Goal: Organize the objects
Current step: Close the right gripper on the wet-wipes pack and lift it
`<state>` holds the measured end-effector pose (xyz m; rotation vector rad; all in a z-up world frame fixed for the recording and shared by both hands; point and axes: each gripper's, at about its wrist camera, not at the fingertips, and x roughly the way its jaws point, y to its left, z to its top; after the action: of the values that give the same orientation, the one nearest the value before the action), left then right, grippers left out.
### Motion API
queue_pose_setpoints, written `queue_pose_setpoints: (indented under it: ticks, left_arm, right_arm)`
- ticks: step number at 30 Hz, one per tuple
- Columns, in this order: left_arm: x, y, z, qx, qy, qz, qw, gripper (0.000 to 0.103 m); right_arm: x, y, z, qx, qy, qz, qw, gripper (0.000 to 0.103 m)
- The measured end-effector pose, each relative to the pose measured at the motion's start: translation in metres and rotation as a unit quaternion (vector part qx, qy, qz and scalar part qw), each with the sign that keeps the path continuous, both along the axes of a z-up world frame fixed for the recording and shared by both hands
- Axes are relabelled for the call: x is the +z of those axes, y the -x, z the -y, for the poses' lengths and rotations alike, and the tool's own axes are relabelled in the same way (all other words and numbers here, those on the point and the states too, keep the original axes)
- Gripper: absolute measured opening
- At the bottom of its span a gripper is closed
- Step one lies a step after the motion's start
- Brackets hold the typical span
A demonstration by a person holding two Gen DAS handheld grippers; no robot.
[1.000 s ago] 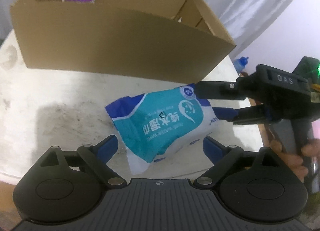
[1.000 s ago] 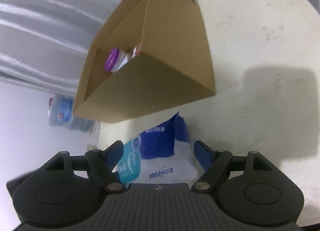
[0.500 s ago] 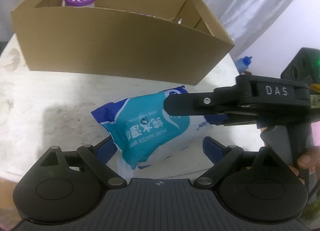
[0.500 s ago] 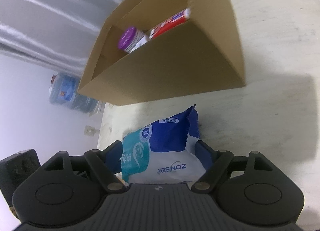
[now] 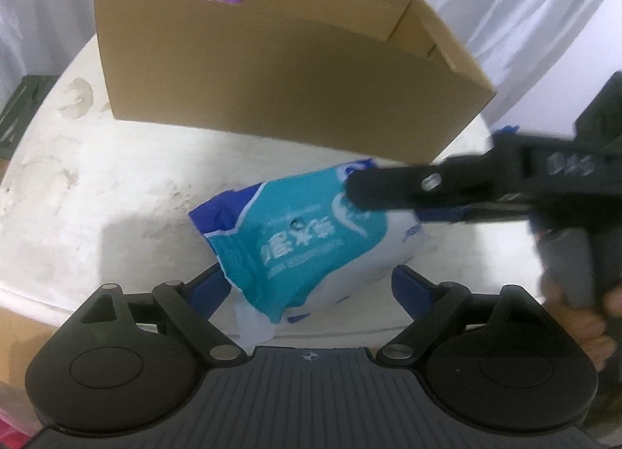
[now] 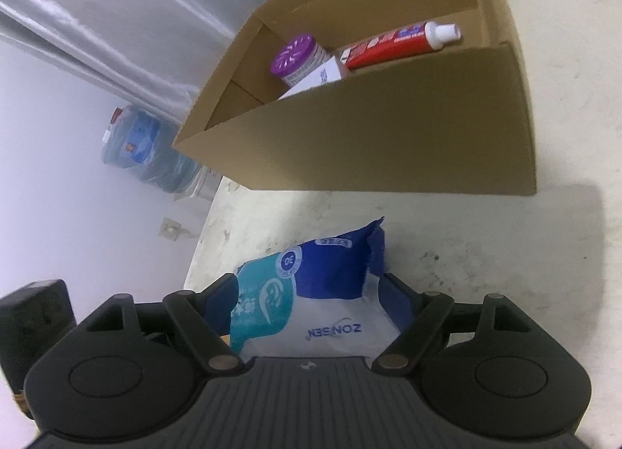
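A worn white round table (image 5: 116, 192) stands before pale grey curtains, with a blue water jug (image 6: 144, 153) on the floor beyond its edge. At the far side of the table sits an open brown cardboard box (image 5: 280, 87); inside it are a purple-lidded round jar (image 6: 293, 56), a white carton beside it, and a red-and-white toothpaste tube (image 6: 400, 42) lying along the inner wall. Near the box's front wall, just in front of it, is a soft teal, blue and white pack of wet wipes (image 5: 311, 239). The right gripper (image 6: 311, 293) reaches in from the right in the left wrist view, its fingers closed on the pack's right end, one black finger (image 5: 408, 188) across the top. The left gripper (image 5: 307, 285) sits at the pack's near end with its blue fingers spread apart on either side, the left finger partly hidden behind the wrapper.
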<state>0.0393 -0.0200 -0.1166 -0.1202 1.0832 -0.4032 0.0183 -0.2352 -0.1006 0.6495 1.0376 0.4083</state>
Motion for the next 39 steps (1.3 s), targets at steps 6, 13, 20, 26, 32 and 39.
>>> queue_pose_setpoints:
  ticks: [6, 13, 20, 26, 32, 39]
  left_arm:
    - [0.000, -0.008, 0.000, -0.002, -0.004, -0.004, 1.0000, 0.086]
    - [-0.003, -0.007, 0.002, -0.008, -0.015, 0.001, 0.9999, 0.087]
    - [-0.003, -0.006, 0.001, -0.008, -0.020, 0.002, 0.9998, 0.087]
    - [0.003, -0.004, 0.005, -0.022, -0.029, 0.015, 0.9992, 0.087]
    - [0.003, -0.006, 0.003, -0.036, -0.026, 0.018, 0.9988, 0.086]
    - [0.012, -0.009, 0.011, -0.047, -0.019, 0.017, 0.9986, 0.086]
  right_arm:
    - [-0.007, -0.001, 0.003, -0.009, -0.003, -0.012, 1.000, 0.082]
    - [-0.017, -0.002, -0.003, -0.005, -0.016, -0.026, 1.000, 0.077]
    - [-0.017, -0.001, -0.004, -0.003, -0.010, -0.018, 1.000, 0.076]
    - [-0.014, 0.001, 0.000, -0.004, -0.010, -0.020, 1.000, 0.074]
    - [-0.012, 0.004, 0.007, -0.014, -0.005, -0.024, 1.000, 0.074]
    - [-0.010, 0.010, 0.016, -0.027, 0.001, -0.025, 0.999, 0.075]
